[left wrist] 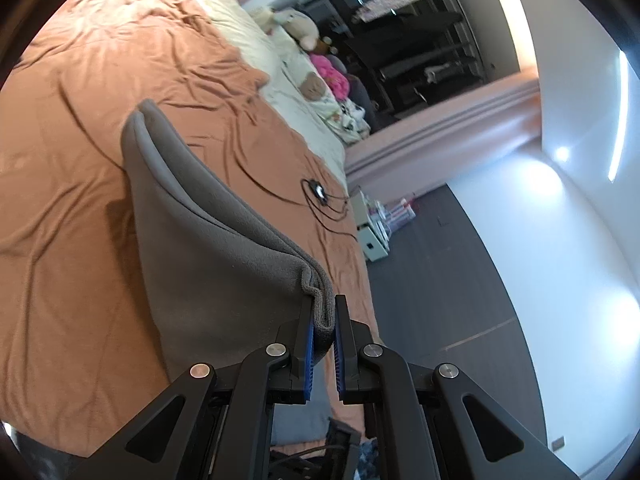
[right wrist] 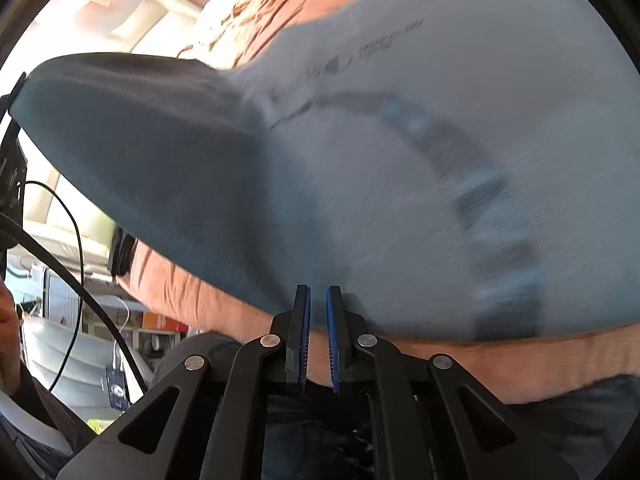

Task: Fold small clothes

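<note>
A grey garment (left wrist: pixel 208 248) hangs folded over itself above the orange bed sheet (left wrist: pixel 72 128) in the left wrist view. My left gripper (left wrist: pixel 323 304) is shut on its bunched hem, and the cloth stretches away from the pads to a far corner. In the right wrist view the same garment (right wrist: pixel 400 200) lies spread on the sheet, light grey with a dark curved print, and its left part is lifted. My right gripper (right wrist: pixel 317 292) sits at its near edge with the jaws close together. A thin edge of cloth shows between the tips.
A small black device with cables (left wrist: pixel 318 192) lies on the sheet near the bed's edge. Pillows and soft toys (left wrist: pixel 296 24) are at the head of the bed. Dark floor (left wrist: pixel 440 280) runs beside it. A hand (right wrist: pixel 8 320) and black cables (right wrist: pixel 76 240) are at the left.
</note>
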The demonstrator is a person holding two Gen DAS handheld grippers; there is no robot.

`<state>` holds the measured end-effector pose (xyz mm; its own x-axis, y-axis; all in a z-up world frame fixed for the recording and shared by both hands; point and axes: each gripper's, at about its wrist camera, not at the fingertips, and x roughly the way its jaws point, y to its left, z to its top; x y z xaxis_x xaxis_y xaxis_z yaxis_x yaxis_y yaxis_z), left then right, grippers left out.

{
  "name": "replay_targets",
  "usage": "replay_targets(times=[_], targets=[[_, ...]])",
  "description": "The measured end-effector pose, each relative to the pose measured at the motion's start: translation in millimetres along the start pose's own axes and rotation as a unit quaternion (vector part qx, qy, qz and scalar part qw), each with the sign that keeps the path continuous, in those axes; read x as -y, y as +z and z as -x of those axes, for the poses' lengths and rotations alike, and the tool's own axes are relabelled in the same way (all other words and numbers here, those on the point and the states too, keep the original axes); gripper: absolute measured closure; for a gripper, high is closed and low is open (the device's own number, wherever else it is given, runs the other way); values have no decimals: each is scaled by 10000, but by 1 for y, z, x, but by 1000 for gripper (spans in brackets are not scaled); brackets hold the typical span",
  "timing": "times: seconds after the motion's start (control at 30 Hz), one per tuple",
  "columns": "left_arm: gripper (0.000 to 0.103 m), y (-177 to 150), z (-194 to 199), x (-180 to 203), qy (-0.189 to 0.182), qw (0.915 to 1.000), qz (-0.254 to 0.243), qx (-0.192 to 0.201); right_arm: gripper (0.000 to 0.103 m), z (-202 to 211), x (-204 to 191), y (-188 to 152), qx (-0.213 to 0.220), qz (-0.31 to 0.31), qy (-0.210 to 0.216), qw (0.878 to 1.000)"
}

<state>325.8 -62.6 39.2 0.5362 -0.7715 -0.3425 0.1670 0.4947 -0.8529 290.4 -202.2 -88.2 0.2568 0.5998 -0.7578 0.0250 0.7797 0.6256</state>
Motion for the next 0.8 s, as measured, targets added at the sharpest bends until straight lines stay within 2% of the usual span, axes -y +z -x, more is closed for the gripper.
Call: replay_targets(times=[0.13, 0.2, 0.27, 0.33, 0.6, 0.8], targets=[[95, -4, -18, 15, -40, 9997, -142, -202, 97, 30, 13, 5, 284, -128, -12, 9995], [95, -8, -27, 22, -60, 9993, -213, -299, 92, 49, 20, 6, 489, -172, -26, 9987], [95, -11, -37, 29, -87, 9987, -281, -405, 71, 67, 29, 6, 696, -276, -13, 9972], [95, -16, -47, 35, -117, 9981, -331, -508, 58, 83, 36, 2, 931, -372, -34, 9950], [95, -42, -99, 60, -227, 9935, -524, -985, 56, 119, 55, -20, 1354, -685, -79, 9884], [95, -80, -152, 78, -221, 9851, -712, -1552, 56, 137, 74, -33, 1450, -923, -156, 9850]])
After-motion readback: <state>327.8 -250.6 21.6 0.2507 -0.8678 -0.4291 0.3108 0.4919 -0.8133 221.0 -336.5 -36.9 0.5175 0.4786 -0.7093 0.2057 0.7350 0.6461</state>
